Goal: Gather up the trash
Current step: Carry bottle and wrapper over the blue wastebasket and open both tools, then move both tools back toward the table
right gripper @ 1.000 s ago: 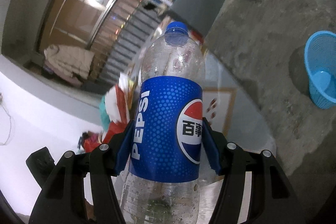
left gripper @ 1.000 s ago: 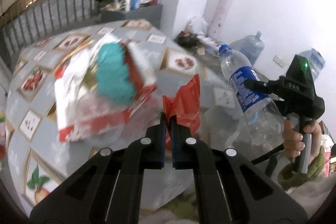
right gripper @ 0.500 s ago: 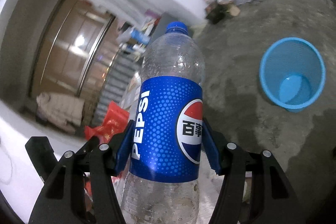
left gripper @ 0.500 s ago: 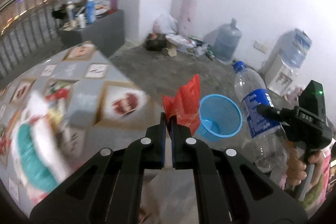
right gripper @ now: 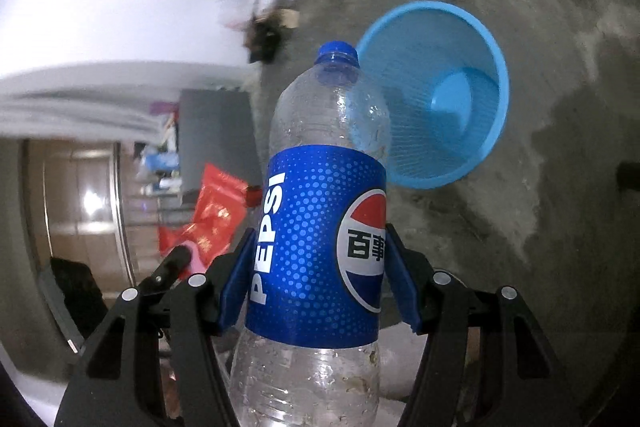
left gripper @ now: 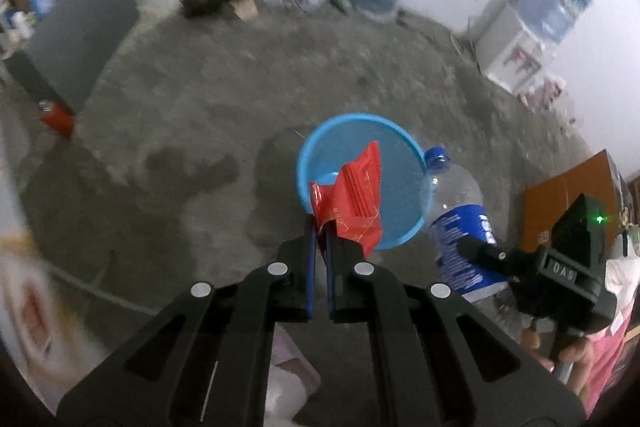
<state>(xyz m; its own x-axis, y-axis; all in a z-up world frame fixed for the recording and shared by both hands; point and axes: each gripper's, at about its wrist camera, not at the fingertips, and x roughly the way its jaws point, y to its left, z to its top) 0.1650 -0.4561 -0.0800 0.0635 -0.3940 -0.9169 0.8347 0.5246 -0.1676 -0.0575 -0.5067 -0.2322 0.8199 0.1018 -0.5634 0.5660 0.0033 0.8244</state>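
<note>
The left gripper (left gripper: 319, 239) is pinching a crumpled red snack wrapper (left gripper: 354, 203) between nearly closed fingers, and the wrapper is hanging directly over the mouth of the blue mesh wastebasket (left gripper: 320, 143) standing on the concrete floor (left gripper: 200, 99). The right gripper (right gripper: 318, 275) is clamping an empty Pepsi bottle (right gripper: 320, 227) around its blue label, cap pointing toward the basket, which is lying just beyond the bottle's shoulder in the right wrist view.

The step in hand looks like the drop into the basket. To do it well, the person is probably best off releasing the wrapper first, since it is already over the opening, and only once it is low enough that the light foil is not drifting past the rim. The bottle is sitting beside the rim rather than above it, so it likely needs carrying further over the opening, cap tipped downward, before the fingers part; otherwise it could strike the rim and tip the light basket.

Compared with a second earlier, the patterned tabletop and its pile of packaging are gone from the left view, replaced by floor and basket. The basket is appearing larger and closer to centre in both views. Neither grip has changed.
</note>
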